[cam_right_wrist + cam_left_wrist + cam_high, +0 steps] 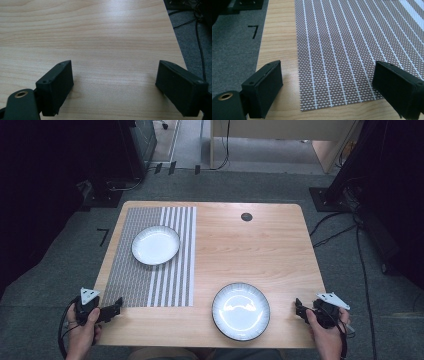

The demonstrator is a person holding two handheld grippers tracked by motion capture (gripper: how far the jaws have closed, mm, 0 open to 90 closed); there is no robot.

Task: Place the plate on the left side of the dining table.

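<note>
Wood table [240,250] seen from the high view carries a striped woven placemat [150,265] on its left half, and a white plate [155,245] sits on the far part of that mat. A second white plate with a dark rim [240,311] rests on the bare wood near the front edge, right of the mat and apart from it. The left gripper [116,307] is held in a hand [85,330] at the front left corner, just beside the mat's near corner, and the right gripper [298,309] is held in the other hand [327,332] at the front right, near the dark-rimmed plate without touching it. A small dark round cap [246,217] is set in the tabletop near the far edge. From the left gripper view, the two black jaws stand wide apart with nothing between them, low over the placemat's [342,50] near corner and the strip of wood beside it; grey floor [234,47] with a black mark lies past the table edge. From the right gripper view, the jaws are likewise spread wide and empty over bare tabletop [100,37], with cables [197,30] on the floor beyond the right edge.
</note>
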